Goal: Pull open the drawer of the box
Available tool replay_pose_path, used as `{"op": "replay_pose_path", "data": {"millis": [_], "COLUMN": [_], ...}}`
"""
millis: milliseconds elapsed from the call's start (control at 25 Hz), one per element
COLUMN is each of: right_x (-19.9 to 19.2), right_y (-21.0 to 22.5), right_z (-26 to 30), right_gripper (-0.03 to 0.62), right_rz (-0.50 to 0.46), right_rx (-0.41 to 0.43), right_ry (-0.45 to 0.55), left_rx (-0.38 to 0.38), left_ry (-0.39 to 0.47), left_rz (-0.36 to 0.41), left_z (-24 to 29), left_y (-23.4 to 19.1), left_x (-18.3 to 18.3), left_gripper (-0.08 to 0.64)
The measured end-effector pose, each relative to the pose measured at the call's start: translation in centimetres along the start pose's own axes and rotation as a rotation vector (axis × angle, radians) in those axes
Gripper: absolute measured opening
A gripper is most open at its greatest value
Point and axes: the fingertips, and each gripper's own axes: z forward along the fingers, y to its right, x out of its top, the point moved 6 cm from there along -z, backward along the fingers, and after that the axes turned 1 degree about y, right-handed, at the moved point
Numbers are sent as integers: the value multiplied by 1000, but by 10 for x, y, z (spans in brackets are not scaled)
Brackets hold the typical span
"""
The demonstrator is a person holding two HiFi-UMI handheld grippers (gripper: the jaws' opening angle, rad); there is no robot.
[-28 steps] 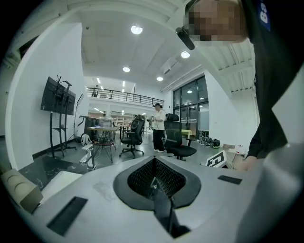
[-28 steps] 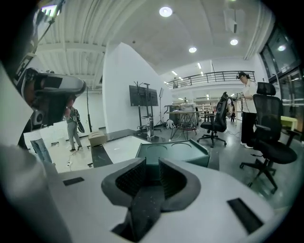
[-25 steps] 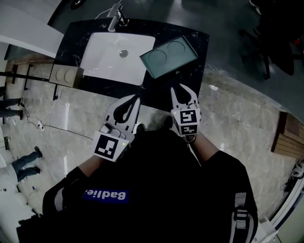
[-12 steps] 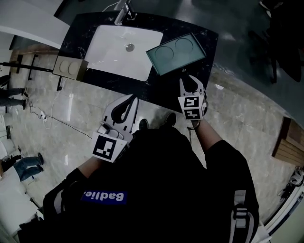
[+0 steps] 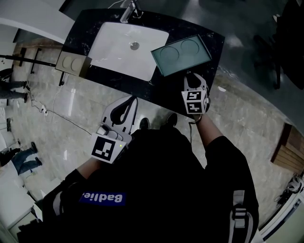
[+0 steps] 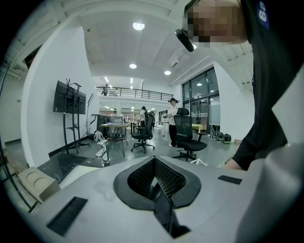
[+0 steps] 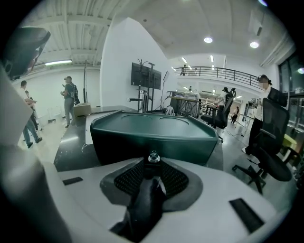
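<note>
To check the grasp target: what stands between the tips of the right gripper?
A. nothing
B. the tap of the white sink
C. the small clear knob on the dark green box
C: in the right gripper view, the small clear knob on the dark green box sits between the tips of the right gripper.

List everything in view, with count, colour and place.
Counter: one, black marbled, ahead of the person.
Sink: one, white, set in the counter's left part.
Faucet: one, silver, behind the sink.
Box: one, dark green, on the counter, right of the sink.
Knob: one, clear, on the box's front.
Beige block: one, at the counter's left end.
Office chairs: several, black, background.
Left gripper: one, white, shut, empty, short of the counter.
Right gripper: one, white, shut on the knob.
</note>
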Motion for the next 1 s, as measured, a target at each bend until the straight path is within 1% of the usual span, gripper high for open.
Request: {"op": "replay_pose_path", "data": {"millis": [520, 840, 1000], "right_x": [0, -2, -2], "right_y": [1, 3, 5], "right_z": [10, 15, 13], "right_gripper": [83, 81, 67], "right_rz": [7, -15, -16], "right_rx": [9, 10, 14], "right_ry": [0, 14, 16], "left_rx": [27, 29, 35], "left_ry": [-7, -11, -13], "left_rz": [-11, -19, -23], "left_z": [-8, -8, -9], "left_y": [-7, -11, -13], "left_x": [-1, -4, -5], "left_gripper": [-9, -9, -9]}}
